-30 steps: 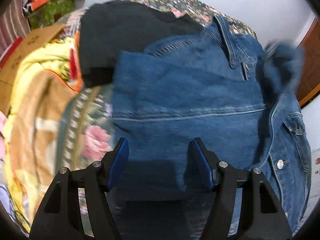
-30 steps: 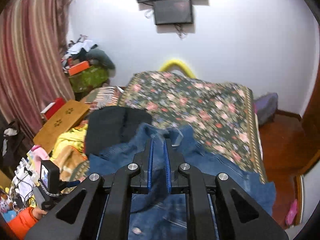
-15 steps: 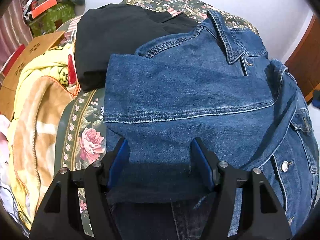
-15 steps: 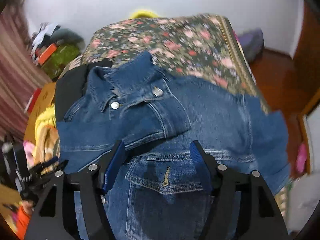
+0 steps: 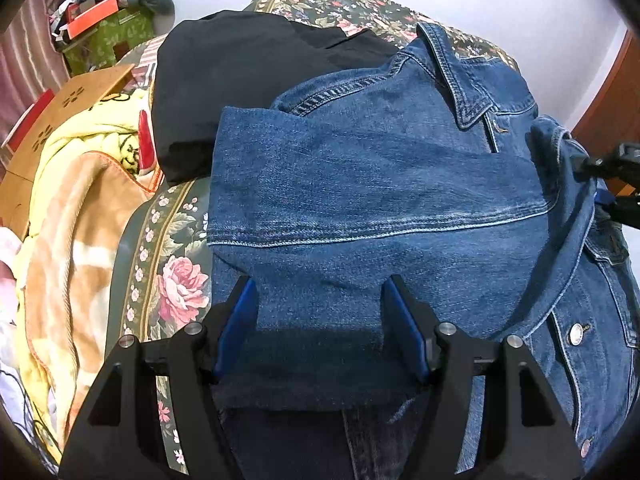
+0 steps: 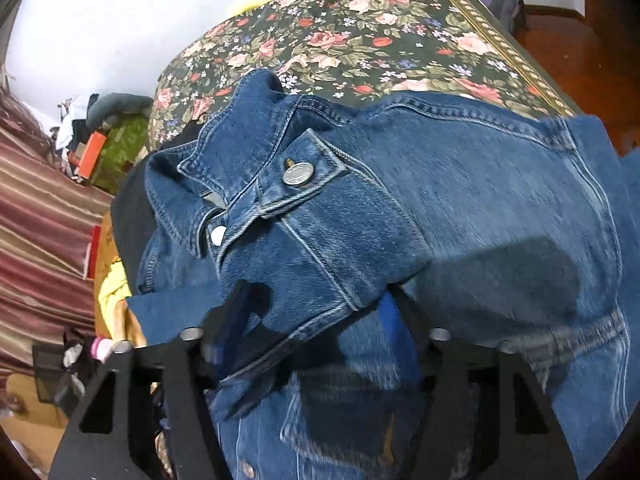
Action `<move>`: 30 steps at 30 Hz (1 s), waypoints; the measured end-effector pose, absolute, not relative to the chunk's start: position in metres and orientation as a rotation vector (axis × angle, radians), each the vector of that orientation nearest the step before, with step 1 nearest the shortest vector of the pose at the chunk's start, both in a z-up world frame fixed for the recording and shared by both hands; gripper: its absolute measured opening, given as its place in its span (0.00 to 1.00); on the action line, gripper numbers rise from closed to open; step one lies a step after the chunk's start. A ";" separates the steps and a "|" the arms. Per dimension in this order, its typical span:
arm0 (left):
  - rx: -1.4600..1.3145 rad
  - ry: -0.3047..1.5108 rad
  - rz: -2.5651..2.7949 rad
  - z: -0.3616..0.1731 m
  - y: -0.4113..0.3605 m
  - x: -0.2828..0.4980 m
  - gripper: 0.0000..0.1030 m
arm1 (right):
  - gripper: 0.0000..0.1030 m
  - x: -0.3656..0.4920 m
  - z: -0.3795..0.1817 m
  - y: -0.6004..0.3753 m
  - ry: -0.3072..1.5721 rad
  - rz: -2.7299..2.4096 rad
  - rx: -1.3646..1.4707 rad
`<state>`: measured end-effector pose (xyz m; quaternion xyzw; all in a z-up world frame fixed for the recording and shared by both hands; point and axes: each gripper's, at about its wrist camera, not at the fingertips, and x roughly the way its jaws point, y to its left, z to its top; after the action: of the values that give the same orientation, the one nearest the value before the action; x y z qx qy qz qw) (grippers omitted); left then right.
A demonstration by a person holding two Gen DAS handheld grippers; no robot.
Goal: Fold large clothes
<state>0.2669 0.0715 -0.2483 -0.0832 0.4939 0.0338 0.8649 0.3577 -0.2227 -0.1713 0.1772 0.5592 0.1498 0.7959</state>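
A blue denim jacket [image 5: 380, 184] lies on the floral bedspread [image 5: 176, 280], with one sleeve folded across its body. My left gripper [image 5: 320, 320] hovers open just above that sleeve's end, and its pads stand clear of the cloth. The other sleeve's buttoned cuff [image 6: 296, 200] lies folded over the jacket [image 6: 500, 208] in the right wrist view. My right gripper [image 6: 314, 312] is low over it. Its jaws are closing with the cuff's edge between them, still wide apart and blurred. In the left wrist view the right gripper [image 5: 596, 186] shows at the jacket's right edge.
A black garment [image 5: 240, 80] lies beside the jacket's collar. A yellow and orange blanket [image 5: 68, 216] is heaped at the left, with a cardboard box [image 5: 68, 108] and a green box [image 5: 112, 36] beyond. The far bedspread [image 6: 360, 40] runs up to the white wall, and a wooden floor [image 6: 580, 40] lies to the right.
The right gripper has opened, let go of the denim it held high, rolled and dropped low over the folded cuff. The flung sleeve has settled. The left gripper has barely moved.
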 end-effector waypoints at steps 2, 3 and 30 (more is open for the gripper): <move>-0.169 1.039 0.073 -0.247 0.071 0.267 0.64 | 0.23 0.359 -0.170 -0.222 1.193 0.352 0.382; -0.166 1.041 0.074 -0.247 0.071 0.268 0.64 | 0.19 0.356 -0.165 -0.222 1.172 0.364 0.372; 0.060 0.998 -0.063 -0.236 -0.021 0.263 0.66 | 0.35 0.294 -0.140 -0.307 1.032 0.134 0.123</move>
<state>0.2631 -0.0214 -0.2357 0.0290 0.4783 -0.0300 0.8772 0.2936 -0.3070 -0.1401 0.0586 0.4928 0.0638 0.8658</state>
